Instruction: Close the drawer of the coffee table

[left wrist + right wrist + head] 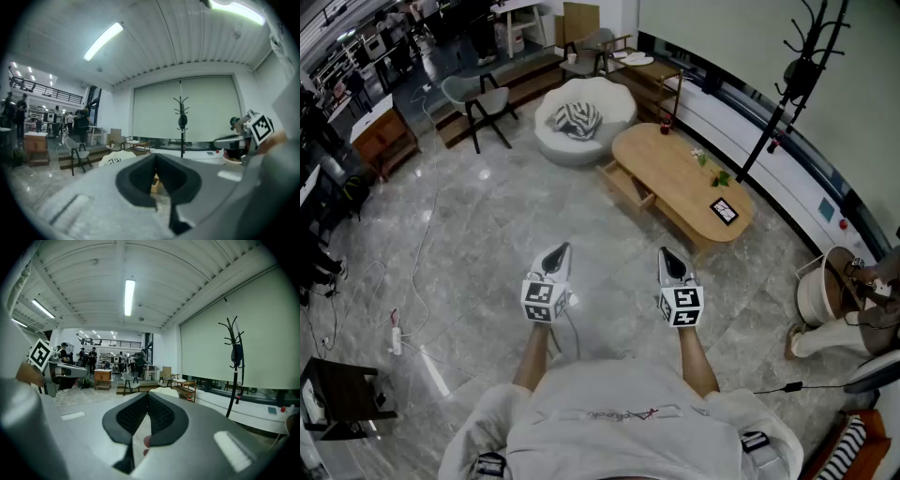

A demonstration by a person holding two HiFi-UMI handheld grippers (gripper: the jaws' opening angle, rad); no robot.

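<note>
The floor (487,234) is polished grey stone tile with cables trailing over it at nine o'clock. The oval wooden coffee table (680,173) stands at one o'clock from the person, well apart from both grippers, and its drawer (628,186) hangs pulled out on the near side, at about twelve. Beyond it sits a white round armchair (584,120) with a striped cushion (577,119), a grey chair (478,98) at eleven and a black coat stand (797,66) at two. The left gripper (562,249) and right gripper (667,253) are held side by side, jaws pressed together on nothing.
</note>
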